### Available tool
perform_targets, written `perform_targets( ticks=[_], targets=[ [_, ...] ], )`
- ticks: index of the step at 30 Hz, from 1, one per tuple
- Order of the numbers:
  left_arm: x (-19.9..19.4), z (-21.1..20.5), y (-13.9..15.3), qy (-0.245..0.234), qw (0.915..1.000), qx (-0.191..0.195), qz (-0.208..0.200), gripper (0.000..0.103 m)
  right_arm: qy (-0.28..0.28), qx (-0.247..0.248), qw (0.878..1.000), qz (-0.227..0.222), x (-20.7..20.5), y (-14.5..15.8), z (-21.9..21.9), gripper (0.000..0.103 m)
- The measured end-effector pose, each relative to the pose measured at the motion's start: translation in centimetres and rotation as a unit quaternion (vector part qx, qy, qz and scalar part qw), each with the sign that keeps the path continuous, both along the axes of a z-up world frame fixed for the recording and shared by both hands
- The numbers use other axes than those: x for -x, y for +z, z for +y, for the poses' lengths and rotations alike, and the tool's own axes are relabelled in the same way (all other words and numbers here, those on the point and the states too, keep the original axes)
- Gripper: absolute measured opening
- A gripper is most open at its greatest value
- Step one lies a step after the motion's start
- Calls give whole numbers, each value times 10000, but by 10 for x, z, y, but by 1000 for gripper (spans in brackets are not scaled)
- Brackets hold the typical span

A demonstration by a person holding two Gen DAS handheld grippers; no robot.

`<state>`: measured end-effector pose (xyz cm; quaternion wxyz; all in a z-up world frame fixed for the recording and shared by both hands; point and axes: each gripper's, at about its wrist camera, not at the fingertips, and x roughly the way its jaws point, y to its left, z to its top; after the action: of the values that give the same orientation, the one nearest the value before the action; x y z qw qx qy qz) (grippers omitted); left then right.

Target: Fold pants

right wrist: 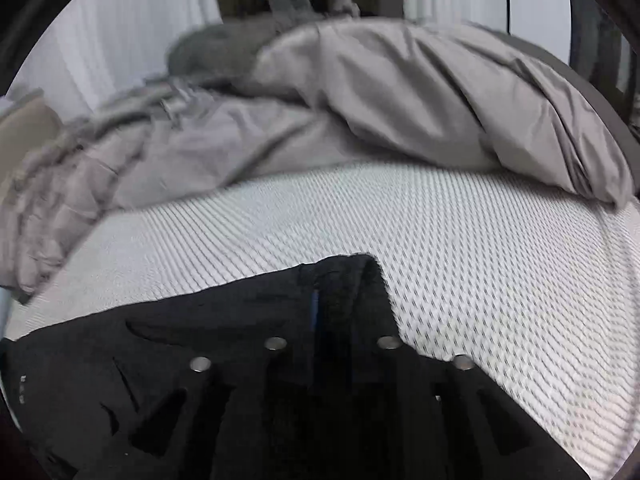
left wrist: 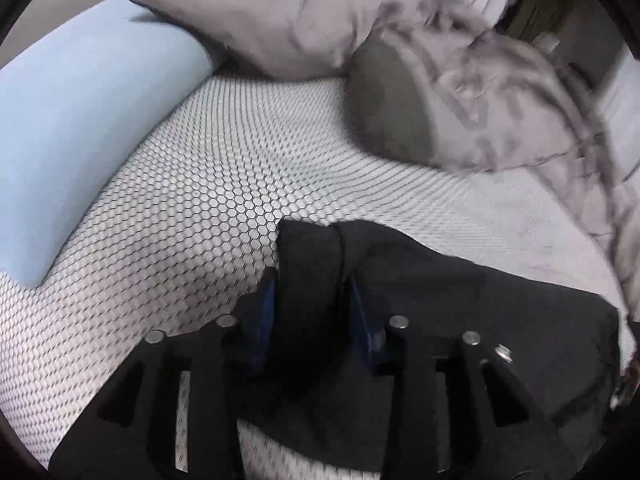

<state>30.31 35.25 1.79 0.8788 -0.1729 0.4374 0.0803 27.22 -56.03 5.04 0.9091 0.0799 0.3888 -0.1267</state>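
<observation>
Pants: black, lain on the honeycomb-patterned mattress, nearer than the grey duvet.
Left gripper: pinched on a bunched fold of the pants.
Right gripper: clamped on a pants edge.
Pillow: grey, beyond the pants, beside the duvet.

Both wrist cams sit close above the mattress, pitched steeply down along their fingers. Left cam faces the grey pillow and blue pillow; right cam faces the bunched duvet. Shared: mattress, black pants, duvet.
</observation>
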Motion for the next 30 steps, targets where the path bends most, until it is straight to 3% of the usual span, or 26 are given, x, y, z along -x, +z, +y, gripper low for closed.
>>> perform_targets(
  ticks=[1,2,4,5,7,10,12,13,14,15,16,17,20,24,26,28,29,30],
  targets=[
    [17,2,7,24,9999,-19,-130,48,68,6,10000,-66,13,5,5,47],
    [33,5,15,120,9996,-68,-252,72,144,0,9996,-253,29,11,9,66],
    [74,8,27,326,9983,-163,-462,90,307,-76,9963,-795,70,23,21,89],
    [94,10,29,385,9974,-112,-595,91,389,-142,9949,-915,84,27,26,94],
    [131,10,23,424,9970,241,-593,91,596,-362,9920,-1053,111,33,42,95],
    [166,9,-8,436,9963,633,-388,91,969,-564,9870,-1152,136,40,67,95],
    [183,1,-38,440,9967,683,74,90,1200,-631,9829,-1247,148,39,88,97],
    [187,-2,-50,440,9955,789,286,82,1305,-658,9813,-1249,153,32,95,97],
    [192,-1,-59,422,9934,984,409,67,1396,-681,9803,-1223,159,28,103,97],
    [200,-5,-66,380,9906,1284,272,64,1456,-703,9797,-1186,168,23,111,97],
    [206,-10,-66,327,9896,1395,95,51,1494,-807,9786,-1164,175,15,116,97],
    [208,-16,-67,214,9892,1450,-28,29,1528,-902,9774,-1152,179,10,117,97],
    [220,-33,-55,311,9913,1201,-438,20,1619,-1105,9747,-1078,183,-8,117,97],
    [253,-48,-28,256,9902,1109,-808,18,1483,-1241,9757,-1028,182,-19,107,97],
    [270,-50,-32,285,9929,1013,-549,24,1446,-1229,9759,-1074,185,-19,104,97],
    [279,-49,-55,354,9966,722,183,31,1436,-1153,9773,-1045,187,-21,100,97],
    [281,-47,-67,332,9961,696,441,34,1440,-1124,9780,-1009,188,-22,98,97],
    [291,-45,-73,286,9950,872,407,34,1447,-1078,9790,-952,189,-24,98,97]
  ],
)
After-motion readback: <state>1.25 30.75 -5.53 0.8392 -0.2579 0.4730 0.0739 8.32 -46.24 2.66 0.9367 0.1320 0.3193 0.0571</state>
